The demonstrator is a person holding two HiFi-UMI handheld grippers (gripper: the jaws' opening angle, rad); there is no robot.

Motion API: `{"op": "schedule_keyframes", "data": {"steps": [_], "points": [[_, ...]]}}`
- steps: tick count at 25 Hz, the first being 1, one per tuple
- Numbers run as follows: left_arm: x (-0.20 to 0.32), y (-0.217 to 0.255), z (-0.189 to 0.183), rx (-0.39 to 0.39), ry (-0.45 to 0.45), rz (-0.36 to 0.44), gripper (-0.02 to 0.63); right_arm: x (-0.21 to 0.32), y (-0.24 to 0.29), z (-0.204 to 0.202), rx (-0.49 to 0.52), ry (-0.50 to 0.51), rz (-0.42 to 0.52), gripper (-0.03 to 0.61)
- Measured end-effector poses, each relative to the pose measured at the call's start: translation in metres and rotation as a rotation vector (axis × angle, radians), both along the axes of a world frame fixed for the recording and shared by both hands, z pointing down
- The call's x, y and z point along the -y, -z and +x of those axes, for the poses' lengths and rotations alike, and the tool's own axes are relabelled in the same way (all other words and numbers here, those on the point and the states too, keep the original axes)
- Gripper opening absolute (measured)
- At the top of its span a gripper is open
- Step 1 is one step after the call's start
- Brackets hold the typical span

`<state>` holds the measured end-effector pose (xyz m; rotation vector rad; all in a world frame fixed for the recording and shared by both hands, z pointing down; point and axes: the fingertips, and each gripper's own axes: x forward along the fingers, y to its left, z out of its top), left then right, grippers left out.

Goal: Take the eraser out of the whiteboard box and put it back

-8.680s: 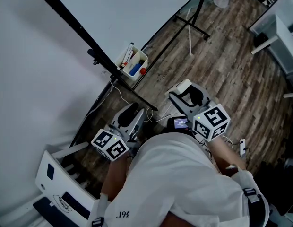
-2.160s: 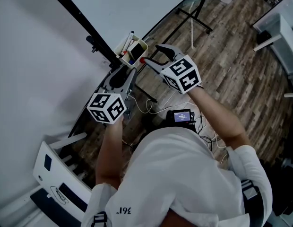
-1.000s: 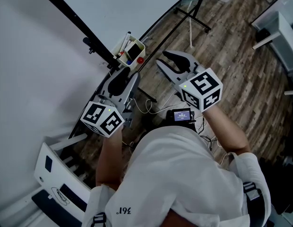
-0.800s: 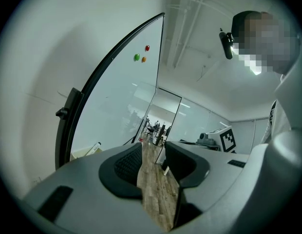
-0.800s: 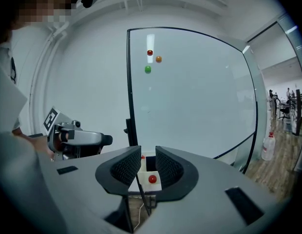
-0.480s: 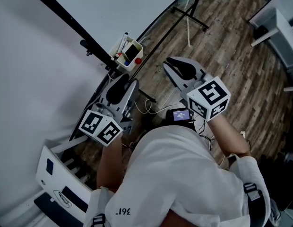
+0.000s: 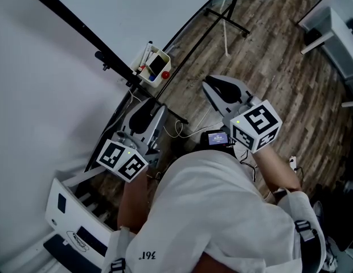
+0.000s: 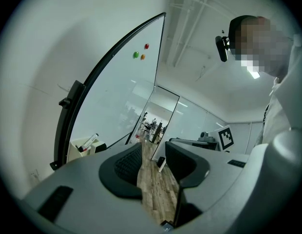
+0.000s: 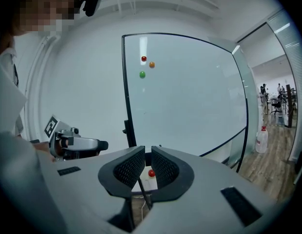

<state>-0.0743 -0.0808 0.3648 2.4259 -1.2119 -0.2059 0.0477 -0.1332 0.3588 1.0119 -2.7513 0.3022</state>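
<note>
Eraser (image 7: 158, 65) sits in the whiteboard box (image 7: 155, 82), upper centre of the head view, beside markers (image 7: 148, 53). Below it, the left gripper (image 7: 149, 108) gapes empty. The right gripper (image 7: 213, 87), jaws just narrowed to a slit, grasps nothing. A black stand bar (image 7: 168, 111) runs between the 2.

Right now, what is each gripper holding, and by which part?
Nothing. Left gripper: fingers apart, empty. Right gripper: fingers have just been closing, a narrow gap left, nothing between them.
</note>
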Motion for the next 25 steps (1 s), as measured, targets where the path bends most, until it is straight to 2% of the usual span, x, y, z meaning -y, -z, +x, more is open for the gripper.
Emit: {"op": "schedule_keyframes", "data": {"steps": [25], "points": [[-0.031,-0.032,0.011,-0.018,-0.051,-0.089,0.158,-0.031,-0.023,0.021,0.011,-0.045,-0.073,0.048]]}}
